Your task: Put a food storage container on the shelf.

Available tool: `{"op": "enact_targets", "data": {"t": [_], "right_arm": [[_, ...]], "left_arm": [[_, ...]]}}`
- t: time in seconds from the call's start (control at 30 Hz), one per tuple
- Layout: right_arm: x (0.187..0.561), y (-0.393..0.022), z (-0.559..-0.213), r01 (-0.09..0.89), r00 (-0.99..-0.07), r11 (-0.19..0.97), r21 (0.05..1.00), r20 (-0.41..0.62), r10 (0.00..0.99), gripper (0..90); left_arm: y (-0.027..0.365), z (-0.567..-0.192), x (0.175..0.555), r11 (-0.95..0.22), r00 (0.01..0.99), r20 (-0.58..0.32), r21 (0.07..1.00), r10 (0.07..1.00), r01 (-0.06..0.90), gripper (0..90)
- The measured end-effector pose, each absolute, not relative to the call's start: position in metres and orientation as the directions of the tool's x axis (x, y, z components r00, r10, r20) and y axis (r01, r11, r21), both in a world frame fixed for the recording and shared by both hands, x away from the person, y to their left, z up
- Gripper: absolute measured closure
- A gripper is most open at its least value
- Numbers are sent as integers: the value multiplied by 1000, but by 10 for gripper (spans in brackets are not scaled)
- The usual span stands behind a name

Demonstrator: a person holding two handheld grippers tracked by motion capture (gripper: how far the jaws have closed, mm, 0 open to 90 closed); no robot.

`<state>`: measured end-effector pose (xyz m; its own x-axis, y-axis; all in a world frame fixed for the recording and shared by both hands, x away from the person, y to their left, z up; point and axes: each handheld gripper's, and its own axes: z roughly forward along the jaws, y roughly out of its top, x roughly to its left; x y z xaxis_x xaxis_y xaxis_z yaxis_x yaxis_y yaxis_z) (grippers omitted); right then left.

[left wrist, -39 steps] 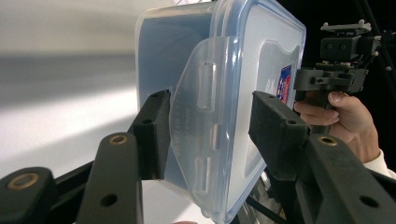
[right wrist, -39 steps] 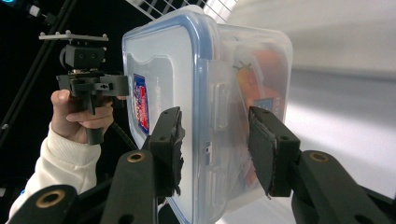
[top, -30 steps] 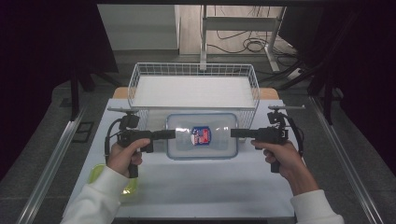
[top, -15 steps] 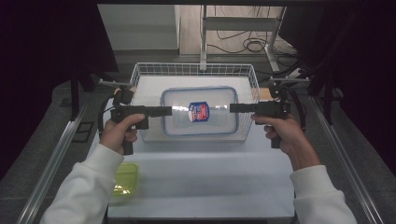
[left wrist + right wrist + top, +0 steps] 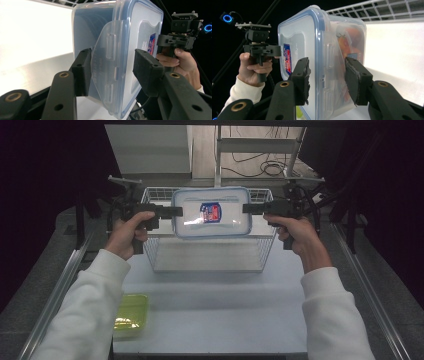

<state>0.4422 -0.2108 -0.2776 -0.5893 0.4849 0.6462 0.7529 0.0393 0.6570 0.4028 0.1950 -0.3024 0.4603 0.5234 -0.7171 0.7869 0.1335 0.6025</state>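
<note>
White table (image 5: 210, 310), clamped container (image 5: 211, 212) aloft

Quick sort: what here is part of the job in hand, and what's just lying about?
In the job:
- clear lidded container, held in the air over the basket
- left tongs, clamped on its left end
- right tongs, clamped on its right end
- white wire basket, right beneath it

Lying about:
- green lidded box at the table's near left corner
- cables on the floor behind the table

Container lid (image 5: 211, 212): one red-and-blue label (image 5: 210, 212); its print is too small and blurred to read. Legible text, numbers or brand names elsewhere: none.
</note>
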Motion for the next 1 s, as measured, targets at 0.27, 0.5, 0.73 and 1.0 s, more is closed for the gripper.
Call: {"op": "enact_targets", "data": {"t": [0.27,0.5,0.73,1.0], "right_arm": [[466,-209,-284,762,-573,30,647,651,499,554],[474,-204,-293,772,-557,38,634,647,522,544],[482,-202,-299,782,-524,-5,623,662,536,538],[487,-201,-302,802,-481,-43,595,687,545,525]], "left_arm": [[195,-304,428,114,458,-709,599,536,793,496],[197,-310,441,113,442,-713,585,544,803,494],[198,-317,452,145,420,-730,572,538,807,491],[197,-320,457,186,385,-751,550,536,814,485]]}}
